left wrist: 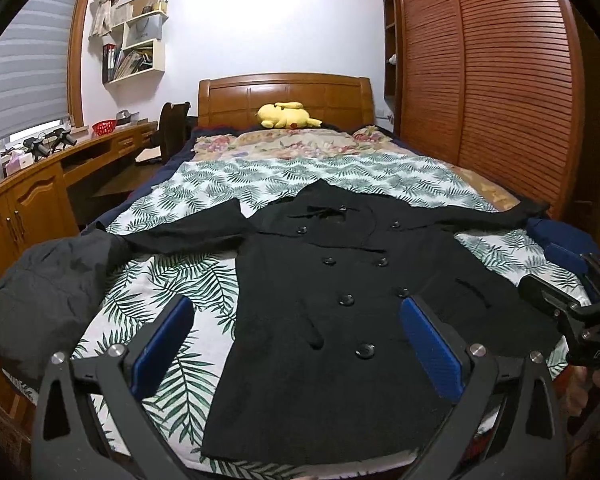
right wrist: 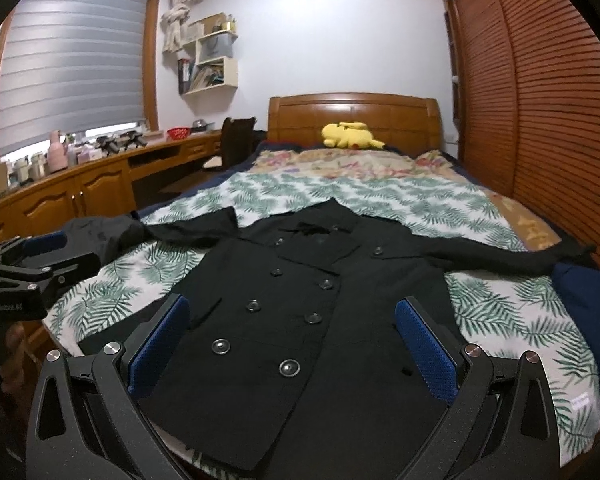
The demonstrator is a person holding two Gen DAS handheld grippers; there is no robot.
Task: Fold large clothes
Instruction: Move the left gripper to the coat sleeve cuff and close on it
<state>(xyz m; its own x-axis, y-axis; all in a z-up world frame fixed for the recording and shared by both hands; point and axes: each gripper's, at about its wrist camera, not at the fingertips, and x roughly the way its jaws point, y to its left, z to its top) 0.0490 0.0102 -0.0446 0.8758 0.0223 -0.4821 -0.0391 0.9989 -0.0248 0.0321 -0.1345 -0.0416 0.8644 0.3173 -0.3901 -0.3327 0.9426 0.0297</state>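
Right at the bottom of each wrist view, the left gripper (left wrist: 296, 344) and right gripper (right wrist: 292, 344) both sit spread wide with nothing between the blue pads, hovering over the hem end of the black coat (left wrist: 340, 320). It's lying flat, buttons up, in the middle of the frame on the leaf-print bedspread (left wrist: 172, 288), sleeves stretched out to the left and right edges. Further up, a yellow plush toy (left wrist: 288, 115) rests by the wooden headboard (left wrist: 284, 92).
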